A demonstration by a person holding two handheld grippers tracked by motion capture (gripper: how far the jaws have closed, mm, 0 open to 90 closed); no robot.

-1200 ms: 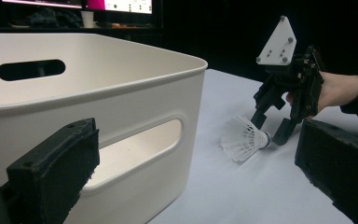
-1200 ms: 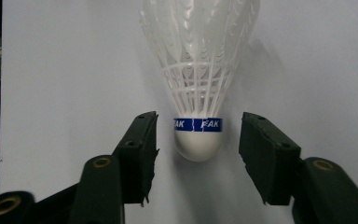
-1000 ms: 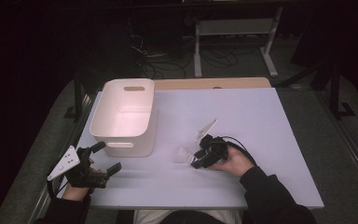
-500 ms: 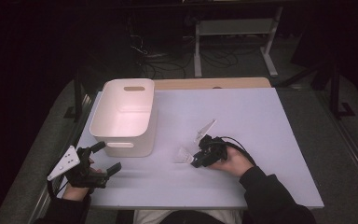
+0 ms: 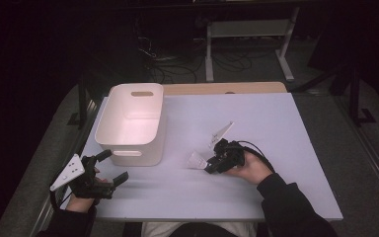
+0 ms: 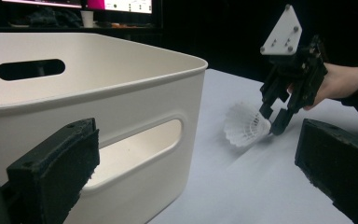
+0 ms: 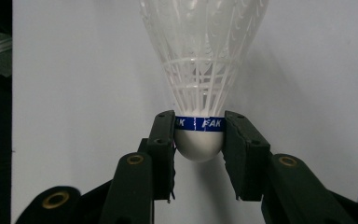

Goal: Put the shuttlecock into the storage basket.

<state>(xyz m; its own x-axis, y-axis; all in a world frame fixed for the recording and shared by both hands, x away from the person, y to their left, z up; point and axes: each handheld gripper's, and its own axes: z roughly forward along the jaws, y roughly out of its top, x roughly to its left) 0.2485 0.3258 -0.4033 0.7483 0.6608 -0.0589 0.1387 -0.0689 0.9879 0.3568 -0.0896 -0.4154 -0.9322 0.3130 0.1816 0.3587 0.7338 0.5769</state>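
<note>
A white plastic shuttlecock [image 7: 203, 60] with a blue band lies on the white table, its cork head pinched between the jaws of my right gripper [image 7: 199, 140]. The high view places the shuttlecock [image 5: 196, 160] left of that right gripper [image 5: 212, 164], mid-table. From the left gripper view the shuttlecock [image 6: 243, 125] and the right gripper [image 6: 272, 122] sit beyond the bin's corner. A white bin [image 5: 109, 127] with handle slots stands at the left. My left gripper [image 5: 109, 169] is open with nothing in it, near the table's front left edge beside the bin [image 6: 135, 102].
The white table top [image 5: 276, 128] has free room to the right and front. A wooden strip [image 5: 217, 88] runs along its far edge. Behind it are a metal stand [image 5: 249, 34] and cables on the dark floor.
</note>
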